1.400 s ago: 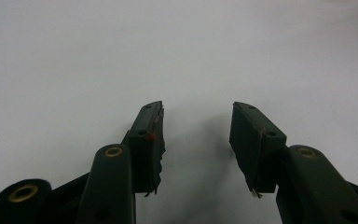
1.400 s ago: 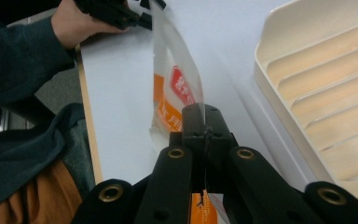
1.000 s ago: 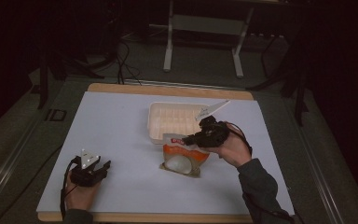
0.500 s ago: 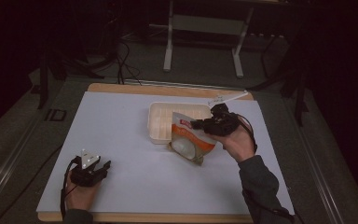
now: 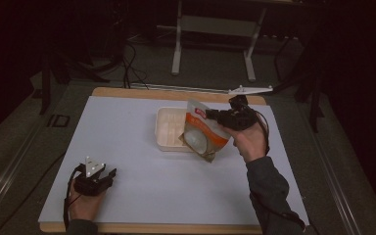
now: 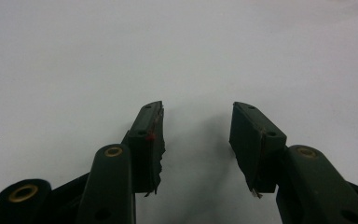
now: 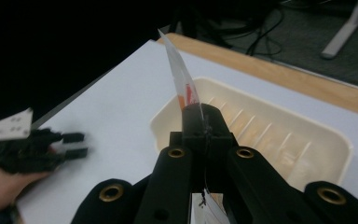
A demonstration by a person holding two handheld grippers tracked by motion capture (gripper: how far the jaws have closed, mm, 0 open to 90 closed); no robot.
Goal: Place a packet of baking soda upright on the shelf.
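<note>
The right hand-held gripper (image 5: 214,115) pinches the top edge of a pouch (image 5: 201,136), jaws pressed together on it. The pouch hangs tilted below and to the left of that hand-held gripper, off the surface (image 5: 127,142), its lower part over the right end of a cream tray (image 5: 169,128). In the right gripper view the pouch's thin edge (image 7: 181,77) sticks up past the jaws, with the tray (image 7: 270,135) behind. The left hand-held gripper (image 5: 108,175) sits near the front left corner, well apart from the pouch, jaws spread and holding nothing. The surface is pale with a wooden rim, and the room around is dark, with cables (image 5: 129,54) and a metal stand (image 5: 214,29) on the floor.
</note>
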